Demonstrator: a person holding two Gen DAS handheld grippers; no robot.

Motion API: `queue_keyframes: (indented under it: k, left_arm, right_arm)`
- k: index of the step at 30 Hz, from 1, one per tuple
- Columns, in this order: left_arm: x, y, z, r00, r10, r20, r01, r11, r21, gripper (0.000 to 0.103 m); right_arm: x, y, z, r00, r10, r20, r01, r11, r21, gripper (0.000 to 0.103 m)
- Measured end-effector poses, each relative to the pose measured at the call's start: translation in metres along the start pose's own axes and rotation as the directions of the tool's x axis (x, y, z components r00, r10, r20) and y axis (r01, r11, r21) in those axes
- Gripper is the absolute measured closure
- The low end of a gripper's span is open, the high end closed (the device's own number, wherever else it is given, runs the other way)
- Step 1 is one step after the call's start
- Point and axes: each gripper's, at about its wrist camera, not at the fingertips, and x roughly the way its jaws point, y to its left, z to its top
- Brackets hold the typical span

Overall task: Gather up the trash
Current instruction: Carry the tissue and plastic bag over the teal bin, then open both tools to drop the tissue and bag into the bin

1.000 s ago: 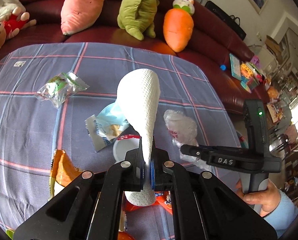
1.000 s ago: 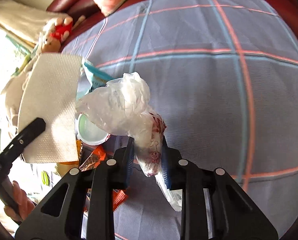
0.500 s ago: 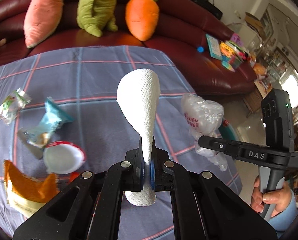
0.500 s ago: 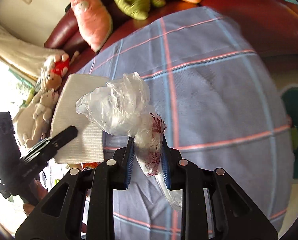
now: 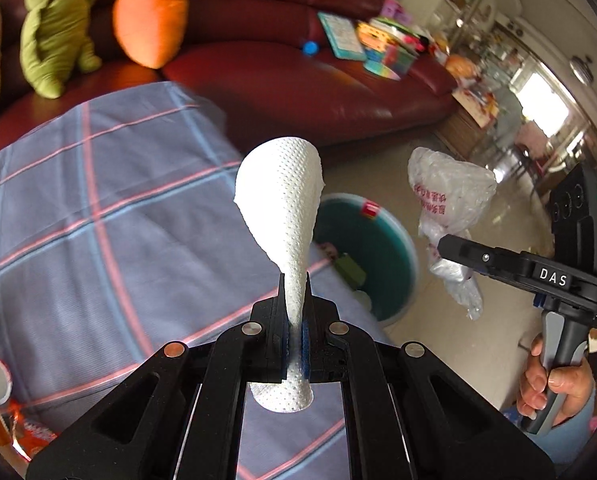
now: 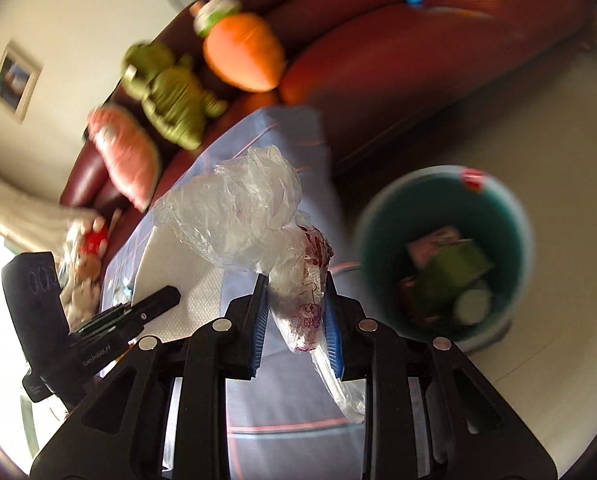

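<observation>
White, dimpled paper towel stands up out of the left hand-held gripper, whose jaws are pressed tight on its narrow waist; the wide rounded end fans out above the fingers and a short tail hangs below them. From the right wrist view the same sheet shows flat and pale behind the left tool's black finger. Crumpled clear plastic bag with red print sits in the right hand-held gripper, clamped between the blue pads at its twisted neck, its puffed part above the jaws and a thin strip trailing down past them. In the left wrist view this bag hangs off the tip of the right hand-held gripper, out over the pale floor.

Both tools tilt downward. A person's right hand wraps the grey handle low at the frame's right edge, a light blue sleeve at the wrist.

Just beyond the edge of the blue plaid cloth covering the surface stands a round teal waste bin on the floor, already holding a green carton and other wrappers. The bin lies beyond the towel's right side in the left view, and to the right of the bag in the right view, though blur softens its rim.
</observation>
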Motion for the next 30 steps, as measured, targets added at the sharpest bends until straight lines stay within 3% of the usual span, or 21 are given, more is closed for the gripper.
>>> queue_keyframes:
  k: [12, 28, 30]
  left_arm:
    - [0.091, -0.077, 0.025, 0.995, -0.023, -0.095, 0.027, 0.999, 0.038, 0.098]
    - [0.171, -0.095, 0.043, 0.982, -0.009, -0.19, 0.022, 0.998, 0.065, 0.096]
    - [0.177, -0.093, 0.044, 0.981, -0.012, -0.196, 0.024, 0.998, 0.06, 0.088]
  right_arm:
    - [-0.023, -0.082, 0.01, 1.0, -0.01, 0.017, 0.008, 0.993, 0.119, 0.077]
    - [-0.01, -0.116, 0.017, 0.999, -0.035, -0.006, 0.035, 0.983, 0.181, 0.076]
    - [-0.009, -0.117, 0.018, 0.999, -0.042, -0.004, 0.042, 0.981, 0.188, 0.076]
